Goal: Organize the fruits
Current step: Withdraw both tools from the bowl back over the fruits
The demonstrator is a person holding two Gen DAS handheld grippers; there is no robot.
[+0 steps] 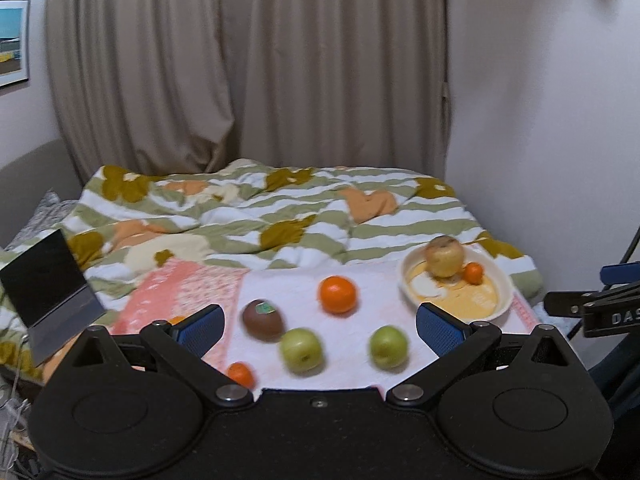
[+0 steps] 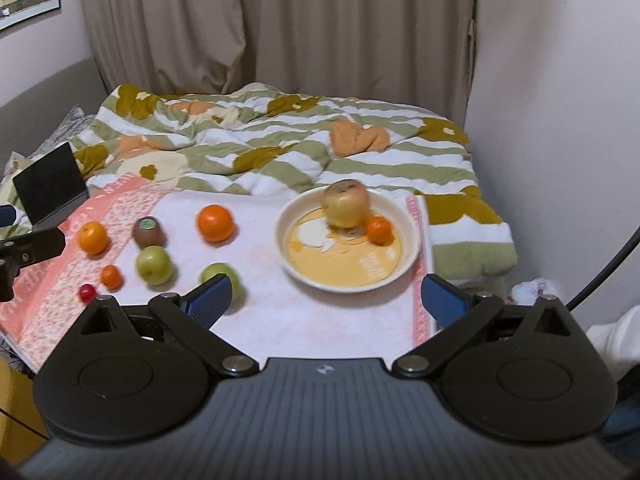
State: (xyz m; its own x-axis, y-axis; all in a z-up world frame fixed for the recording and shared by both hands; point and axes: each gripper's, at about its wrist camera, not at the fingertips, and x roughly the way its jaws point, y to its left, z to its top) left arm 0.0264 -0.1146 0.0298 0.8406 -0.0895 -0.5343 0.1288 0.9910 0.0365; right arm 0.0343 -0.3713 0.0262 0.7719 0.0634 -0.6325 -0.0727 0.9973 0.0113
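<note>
Both wrist views face the bed; share towel (image 1: 304, 280), bowl (image 2: 404, 220).

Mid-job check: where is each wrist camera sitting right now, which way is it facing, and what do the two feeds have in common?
Left wrist: on the left gripper, low over the towel's near edge, facing the curtain; its open jaws frame the kiwi and two green apples; the right gripper pokes in.
Right wrist: on the right gripper, higher, facing the same way, open jaws below the bowl; the left gripper's tip shows at the picture's left edge.
Shared: bowl, towel, fruit, bed, curtain.
</note>
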